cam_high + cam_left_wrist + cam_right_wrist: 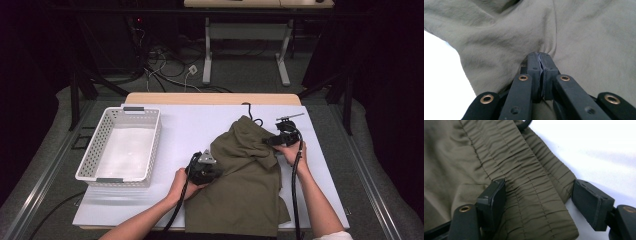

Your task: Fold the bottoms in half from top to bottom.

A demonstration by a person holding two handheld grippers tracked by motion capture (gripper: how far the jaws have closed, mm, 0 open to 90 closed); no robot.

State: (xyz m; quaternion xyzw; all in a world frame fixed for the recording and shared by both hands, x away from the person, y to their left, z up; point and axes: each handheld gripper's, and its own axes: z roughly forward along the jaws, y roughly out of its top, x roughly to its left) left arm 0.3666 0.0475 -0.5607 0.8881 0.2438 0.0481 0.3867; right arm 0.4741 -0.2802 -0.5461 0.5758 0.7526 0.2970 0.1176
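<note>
My left tool point(541, 61) pinches a fold of the olive shorts point(245, 180) lying crumpled on the bench point(200, 125) — soft, light, limp cloth. My right tool point(539, 200) stands open astride the gathered waistband point(534, 185) — the firmest place to grip.

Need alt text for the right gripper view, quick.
The right hand-held gripper stands open astride the gathered elastic waistband of an olive-green fabric garment, its pads not pressing it. White table surface lies beyond.
</note>
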